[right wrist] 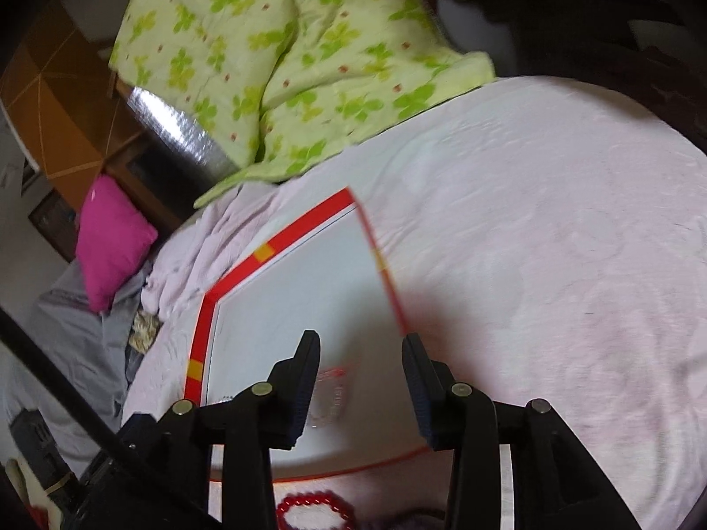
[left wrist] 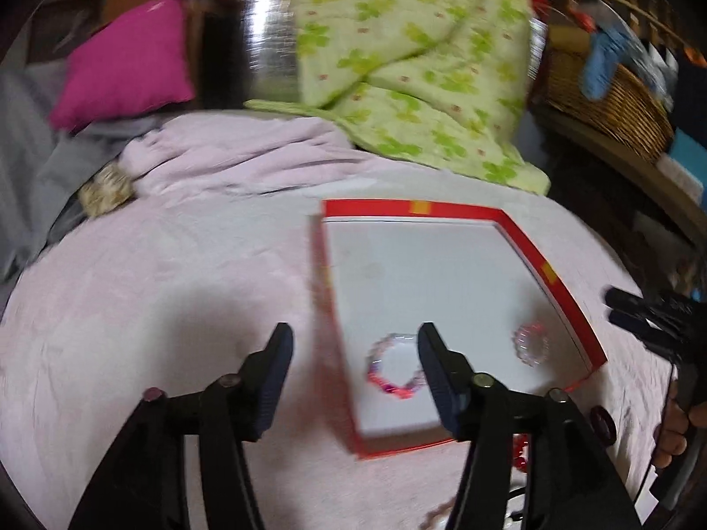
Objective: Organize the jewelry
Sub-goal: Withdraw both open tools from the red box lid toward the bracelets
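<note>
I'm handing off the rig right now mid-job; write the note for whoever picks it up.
Left hand-held gripper: open, empty, over the near left edge of the red-rimmed box.
Right hand-held gripper: open, empty, over the box's near right corner.
In the box: a pink-and-clear bead bracelet and a smaller clear bead bracelet, lying apart on the white floor.
Left to do: a red bead bracelet lies on the pink bedspread just outside the box's near edge. Other pieces beside it are too blurred to name.

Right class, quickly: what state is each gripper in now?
Left gripper: open, holding nothing; pink beaded bracelet lies in the red-rimmed white tray.
Right gripper: open, holding nothing.
</note>
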